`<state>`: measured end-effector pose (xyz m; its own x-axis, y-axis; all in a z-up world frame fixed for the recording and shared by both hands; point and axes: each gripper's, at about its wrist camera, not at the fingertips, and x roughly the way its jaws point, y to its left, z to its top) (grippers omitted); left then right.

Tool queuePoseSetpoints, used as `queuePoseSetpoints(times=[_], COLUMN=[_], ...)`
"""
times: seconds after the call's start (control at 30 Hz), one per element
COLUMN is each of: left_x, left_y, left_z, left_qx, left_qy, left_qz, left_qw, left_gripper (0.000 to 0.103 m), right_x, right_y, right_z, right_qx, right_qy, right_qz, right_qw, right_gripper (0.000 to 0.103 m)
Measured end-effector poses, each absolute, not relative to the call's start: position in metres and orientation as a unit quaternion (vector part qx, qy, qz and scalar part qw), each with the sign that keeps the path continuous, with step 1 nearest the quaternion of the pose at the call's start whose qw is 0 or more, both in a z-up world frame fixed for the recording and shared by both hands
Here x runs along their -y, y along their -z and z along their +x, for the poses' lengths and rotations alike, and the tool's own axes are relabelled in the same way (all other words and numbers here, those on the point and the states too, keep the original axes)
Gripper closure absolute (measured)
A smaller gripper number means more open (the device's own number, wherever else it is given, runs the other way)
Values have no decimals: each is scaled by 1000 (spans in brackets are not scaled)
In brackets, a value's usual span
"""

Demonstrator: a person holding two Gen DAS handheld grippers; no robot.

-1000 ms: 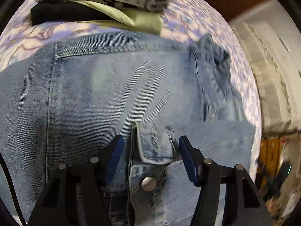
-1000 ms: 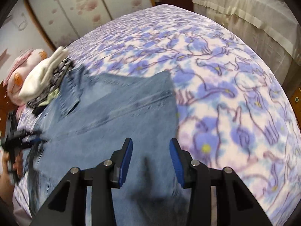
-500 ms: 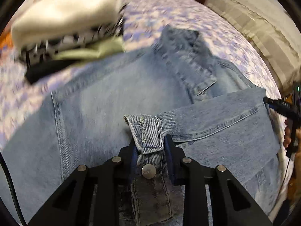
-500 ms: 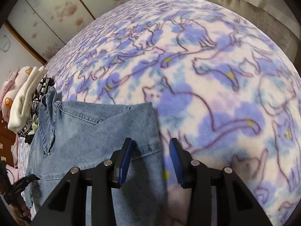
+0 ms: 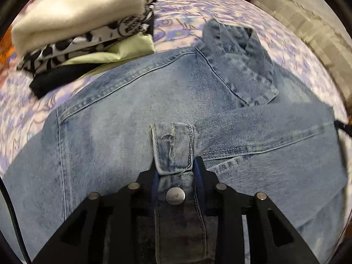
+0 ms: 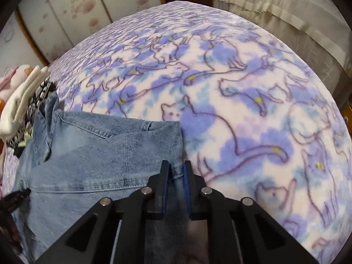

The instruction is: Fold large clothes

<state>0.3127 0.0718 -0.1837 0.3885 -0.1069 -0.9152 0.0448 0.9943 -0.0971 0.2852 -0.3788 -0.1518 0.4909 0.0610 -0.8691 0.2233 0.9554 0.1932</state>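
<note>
A light blue denim jacket lies spread on a cat-print bedspread, its collar at the far side. One sleeve is folded across it. My left gripper holds that sleeve's buttoned cuff between its pads, and its jaws are opening slightly. In the right wrist view the jacket fills the lower left. My right gripper is closing and pinches the jacket's right-hand edge. The denim bunches between its blue pads.
A stack of folded clothes, cream on top of black-and-white, green and black, sits just beyond the jacket's left shoulder. Sliding wardrobe doors and beige draped fabric stand past the bed. Bare bedspread stretches to the right of the jacket.
My left gripper closed from wide open onto the cuff and swung so the stack and collar came into view. My right gripper moved to the jacket's right edge and closed on it.
</note>
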Motion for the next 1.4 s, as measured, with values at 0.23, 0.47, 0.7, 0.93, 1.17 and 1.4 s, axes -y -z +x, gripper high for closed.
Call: queuePoseSetpoints(times=[0.23,0.47,0.7,0.93,1.17,1.4], left_x=[-103,-102,-72,-73,-88,-10], left_y=[180,184,172,181,133,147], left_z=[272,232,226,221,196,207], left_qx=[-575,-562,-543,-561,-485,-512], left_qy=[64,73,58,54,54,74], left_qz=[-102,-133,-88,-86,-149,-71], left_qw=[809,813,833,821,860,853], left_gripper=[53,62,73,67,48,39], right_x=[388,363,350,354,325,234], right_y=[128,149,146,159,105,115], right_z=[218,171,162,162,141,162], right_qx=[-504,-534,-514,-535,-466,-482], right_qy=[2,-29,4,36,46,-69], right_qz=[186,161,93,91,53,77], right_qw=[844,830,852,839,882,870], right_gripper=[67,67,90,87,85,85])
